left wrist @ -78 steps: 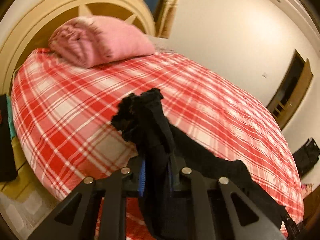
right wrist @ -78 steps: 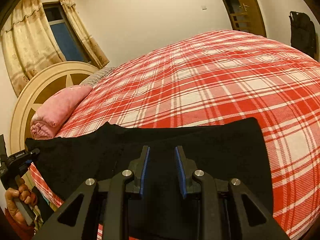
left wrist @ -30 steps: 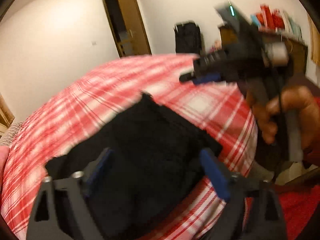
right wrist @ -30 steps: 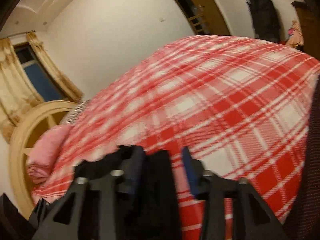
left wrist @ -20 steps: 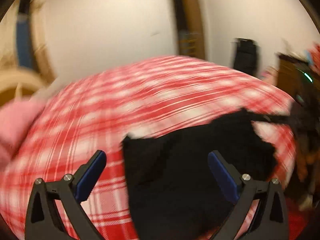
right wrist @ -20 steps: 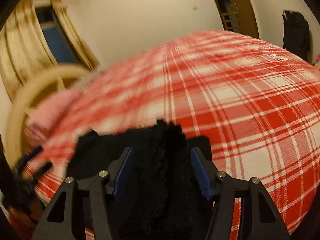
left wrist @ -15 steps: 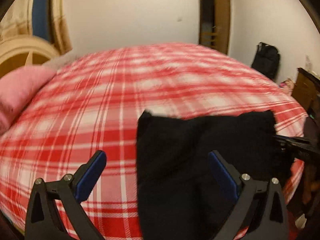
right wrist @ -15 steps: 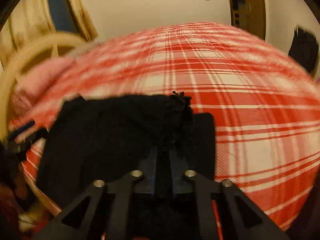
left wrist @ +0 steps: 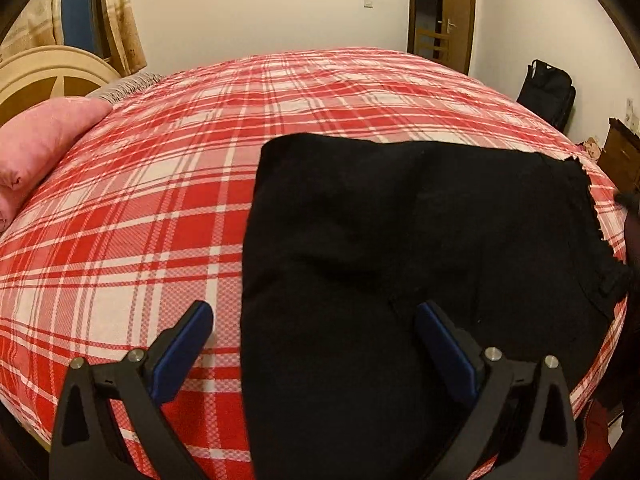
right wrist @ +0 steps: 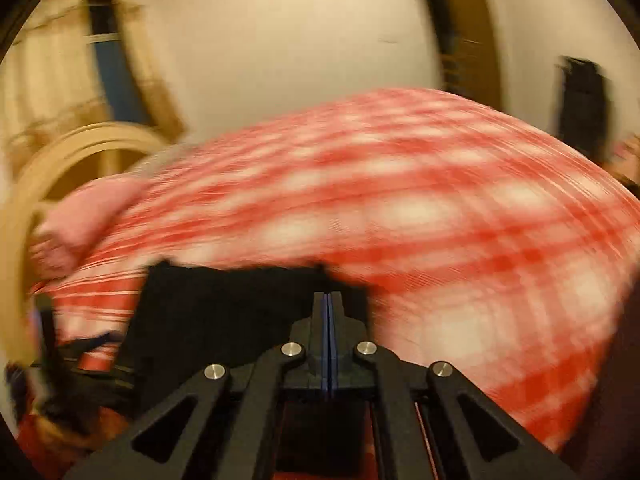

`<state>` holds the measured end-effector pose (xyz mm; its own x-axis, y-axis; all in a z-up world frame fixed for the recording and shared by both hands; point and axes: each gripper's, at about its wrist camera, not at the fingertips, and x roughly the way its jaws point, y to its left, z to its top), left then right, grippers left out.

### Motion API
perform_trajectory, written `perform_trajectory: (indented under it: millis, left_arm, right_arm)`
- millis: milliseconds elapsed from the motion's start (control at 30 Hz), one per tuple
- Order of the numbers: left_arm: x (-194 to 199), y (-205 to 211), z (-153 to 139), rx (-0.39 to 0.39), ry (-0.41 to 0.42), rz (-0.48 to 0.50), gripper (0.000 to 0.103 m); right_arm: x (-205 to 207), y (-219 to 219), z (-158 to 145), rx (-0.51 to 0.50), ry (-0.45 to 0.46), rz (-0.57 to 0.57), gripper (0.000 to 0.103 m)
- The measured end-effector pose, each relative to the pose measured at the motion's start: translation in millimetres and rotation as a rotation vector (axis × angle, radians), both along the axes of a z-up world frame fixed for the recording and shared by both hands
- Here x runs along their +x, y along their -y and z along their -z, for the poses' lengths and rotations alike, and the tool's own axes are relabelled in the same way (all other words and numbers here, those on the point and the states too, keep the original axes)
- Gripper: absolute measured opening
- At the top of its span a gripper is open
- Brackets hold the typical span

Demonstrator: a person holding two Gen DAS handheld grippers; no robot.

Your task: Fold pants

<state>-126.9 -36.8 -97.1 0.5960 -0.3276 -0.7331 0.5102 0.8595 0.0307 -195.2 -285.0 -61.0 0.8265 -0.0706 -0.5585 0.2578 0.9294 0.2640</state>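
Note:
The black pants [left wrist: 400, 240] lie folded flat on the red plaid bed [left wrist: 160, 200], close to its near right edge. My left gripper [left wrist: 312, 332] hovers wide open over their near left part. One blue pad [left wrist: 188, 336] is over the bedspread, the other pad [left wrist: 444, 340] is over the cloth, and nothing is held. In the blurred right wrist view my right gripper [right wrist: 328, 304] is shut, pads pressed together, with no cloth showing between them. The pants [right wrist: 224, 312] lie just beyond and to the left of its tips.
A pink pillow [left wrist: 44, 140] rests at the bed's far left by the cream headboard [left wrist: 52, 76]. Curtains [left wrist: 116, 12] and a window are behind it. A wooden door [left wrist: 440, 12] and a black bag [left wrist: 548, 88] stand at the far wall, and dark furniture [left wrist: 624, 156] at the right.
My left gripper let go of the pants, swung round and now hangs open over them. My right gripper closed its jaws on the cloth's edge, then came away shut. The pants now lie flat.

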Motion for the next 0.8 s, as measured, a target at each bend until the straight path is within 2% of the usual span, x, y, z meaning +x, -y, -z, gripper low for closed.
perform_trajectory:
  millis: [67, 200, 333, 367, 433, 467, 500, 533, 633, 733, 800]
  left_arm:
    - [-1.7, 0.6, 0.1, 0.004, 0.004, 0.007, 0.103]
    - [-9.8, 1.7, 0.4, -0.001, -0.004, 0.029, 0.103]
    - [-18.7, -0.2, 0.4, 0.02, 0.037, 0.064, 0.103]
    - [-19.2, -0.9, 1.6, 0.02, 0.037, 0.069, 0.103]
    - [-18.8, -2.3, 3.9, 0.003, 0.016, 0.07, 0.103]
    - [-18.0, -3.8, 5.4, -0.011, 0.003, 0.072, 0.103]
    - [-16.7, -5.8, 6.9, -0.024, -0.01, 0.071, 0.103]
    - [-15.4, -7.4, 7.7, -0.033, -0.017, 0.069, 0.103]
    - [-11.5, -11.0, 9.0, -0.058, -0.041, 0.073, 0.103]
    - [-13.6, -10.1, 7.0, -0.043, -0.036, 0.103, 0.103]
    - [-18.2, -13.8, -0.8, -0.029, -0.007, 0.127, 0.103]
  right_arm:
    - [35.7, -30.7, -7.2, 0.008, 0.011, -0.155, 0.001]
    - [105.5, -91.6, -4.9, 0.01, -0.021, -0.376, 0.001]
    - [179.4, -154.3, 14.6, 0.032, -0.13, -0.562, 0.001]
    - [195.3, -168.9, 20.2, 0.001, -0.169, -0.597, 0.001]
    - [226.5, -186.0, 42.6, -0.105, -0.299, -0.557, 0.0]
    - [244.7, -181.7, 59.4, -0.06, -0.345, -0.54, 0.0]
    - [252.9, -176.6, 62.4, 0.001, -0.303, -0.551, 0.0]
    - [259.7, -174.6, 64.3, 0.015, -0.282, -0.557, 0.0]
    - [258.6, -176.5, 61.4, -0.005, -0.26, -0.557, 0.0]
    - [227.5, -152.5, 34.0, 0.075, -0.122, -0.525, 0.003]
    - [202.8, -133.9, 16.1, 0.089, -0.062, -0.486, 0.003]
